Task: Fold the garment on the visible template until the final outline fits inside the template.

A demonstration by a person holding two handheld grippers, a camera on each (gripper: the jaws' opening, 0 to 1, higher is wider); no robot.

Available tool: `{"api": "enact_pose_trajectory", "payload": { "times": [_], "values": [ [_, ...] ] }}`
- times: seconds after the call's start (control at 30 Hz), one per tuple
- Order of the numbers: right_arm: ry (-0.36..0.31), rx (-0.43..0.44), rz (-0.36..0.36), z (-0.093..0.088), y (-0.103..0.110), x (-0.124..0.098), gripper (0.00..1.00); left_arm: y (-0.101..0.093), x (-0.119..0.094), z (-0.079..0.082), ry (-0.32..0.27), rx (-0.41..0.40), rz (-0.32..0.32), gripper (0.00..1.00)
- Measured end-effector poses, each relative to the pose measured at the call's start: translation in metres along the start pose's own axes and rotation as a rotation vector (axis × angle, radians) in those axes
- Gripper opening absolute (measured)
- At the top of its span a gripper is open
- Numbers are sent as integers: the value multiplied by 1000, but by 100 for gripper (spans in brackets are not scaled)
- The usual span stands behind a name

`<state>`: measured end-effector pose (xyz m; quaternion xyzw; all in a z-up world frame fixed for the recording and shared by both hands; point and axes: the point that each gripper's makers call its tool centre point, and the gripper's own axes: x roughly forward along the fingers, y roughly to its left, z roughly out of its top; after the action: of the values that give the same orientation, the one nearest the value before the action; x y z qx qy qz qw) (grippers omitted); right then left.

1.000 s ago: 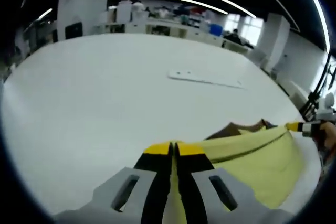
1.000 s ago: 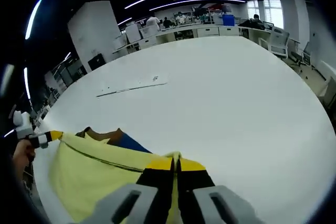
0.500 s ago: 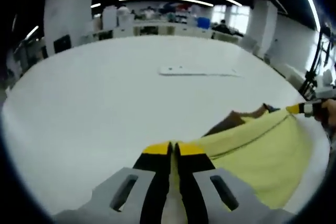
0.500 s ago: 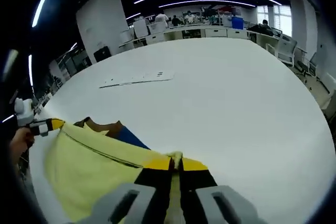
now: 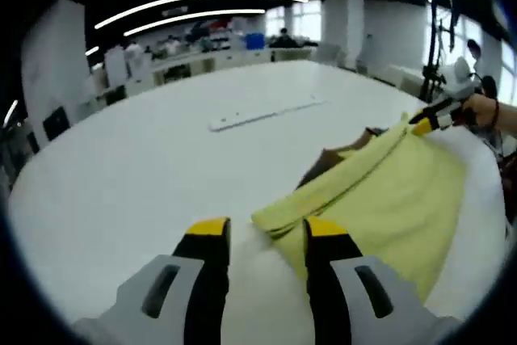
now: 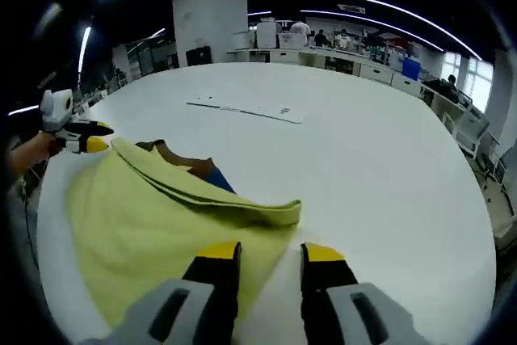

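The big white table (image 5: pixel 121 167) runs far out toward the office behind, and on its near side lies the yellow garment (image 6: pixel 153 224), doubled over on itself, with a brown and blue part (image 6: pixel 190 166) peeping out from under the folded edge. Farther out on the table rests a flat white strip (image 6: pixel 246 109), well apart from the cloth; whether this is the template I cannot say, and no outline shows under the garment.

A second ago both grippers were clamped on the yellow fabric, one at each end of the fold. Now both have let go. The left gripper (image 5: pixel 260 230) stands with its jaws spread, the corner of the fold lying on the table between and just ahead of them. The right gripper (image 6: pixel 269 252) likewise has its jaws apart, the other corner of the fold resting just ahead. In the left gripper view the right gripper appears at the far edge of the cloth, and in the right gripper view the left one appears beside a hand (image 6: pixel 32 151); at that distance I cannot tell how their jaws stand.

I judge this fold laid down and released. Whether the outline is small enough yet cannot be judged.

The strip bears small dark marks, too small to read. No other writing is legible.
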<state>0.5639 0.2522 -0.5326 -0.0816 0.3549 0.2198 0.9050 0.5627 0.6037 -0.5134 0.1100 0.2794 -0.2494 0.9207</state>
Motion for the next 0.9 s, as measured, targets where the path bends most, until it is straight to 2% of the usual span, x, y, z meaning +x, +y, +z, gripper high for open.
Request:
{"api": "enact_pose_trajectory", "payload": {
  "times": [0.07,0.1,0.17,0.3,0.33,0.37,0.47,0.5,0.57,0.63,0.67,0.77,0.9],
  "values": [
    [-11,-10,-2,2,-1,2,28,1,5,-6,25,59,-1,31],
    [-20,-7,-6,4,-2,5,28,2,7,-9,39,72,7,30],
    [-40,24,-17,8,-4,9,28,3,13,-8,30,72,14,30],
    [-79,130,-61,14,-11,21,27,12,26,3,3,68,53,32],
    [-104,122,-69,19,-14,22,27,16,29,5,-1,83,75,33],
    [-101,141,-77,18,-14,23,27,19,32,9,-7,92,90,33],
    [-122,162,-99,22,-16,28,28,28,37,14,-19,44,137,32],
    [-129,177,-107,23,-18,28,28,31,37,14,-25,-13,167,33],
    [-139,222,-132,25,-23,29,28,31,38,17,-46,-55,166,35],
    [-134,230,-155,24,-28,27,28,32,36,19,-52,-101,176,37],
    [-135,233,-159,24,-29,27,29,32,35,20,-50,-90,180,39],
    [-134,246,-157,24,-30,24,31,32,30,21,-54,-99,189,43],
    [-140,261,-136,27,-27,19,37,33,24,23,-70,-187,180,49]
  ]
}}
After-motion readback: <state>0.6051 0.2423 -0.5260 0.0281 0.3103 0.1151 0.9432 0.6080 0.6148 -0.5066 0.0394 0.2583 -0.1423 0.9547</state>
